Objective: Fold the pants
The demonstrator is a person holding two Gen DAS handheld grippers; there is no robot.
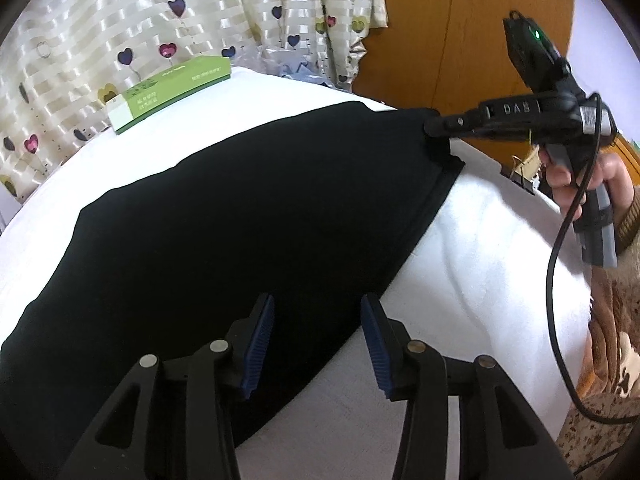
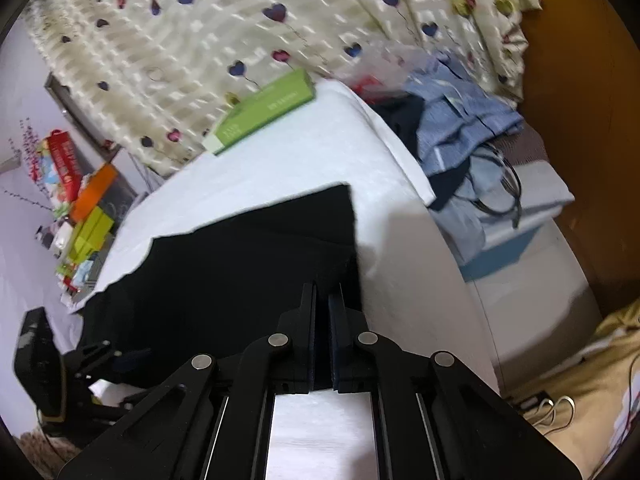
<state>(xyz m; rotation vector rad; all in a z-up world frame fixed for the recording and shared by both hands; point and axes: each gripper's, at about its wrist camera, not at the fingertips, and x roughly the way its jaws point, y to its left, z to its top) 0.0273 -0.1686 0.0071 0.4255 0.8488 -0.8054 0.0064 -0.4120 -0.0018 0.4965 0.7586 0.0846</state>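
Note:
The black pants (image 1: 224, 232) lie spread across a white-covered table (image 1: 488, 264). My left gripper (image 1: 318, 312) is open just above the pants' near edge, with blue pads either side of the cloth edge and nothing held. My right gripper (image 1: 434, 126) shows in the left wrist view at the pants' far right corner, shut on the cloth there. In the right wrist view the right gripper (image 2: 322, 292) is closed on the black pants (image 2: 240, 264), with the fabric pinched between the pads. The left gripper (image 2: 120, 360) appears at the lower left of that view.
A green box (image 1: 172, 92) lies at the table's far edge by a heart-patterned curtain (image 1: 120, 20). A pile of blue clothes (image 2: 460, 128) sits beyond the table's right end. A wooden wardrobe (image 1: 472, 20) stands behind. Boxes (image 2: 80, 208) crowd a shelf to the left.

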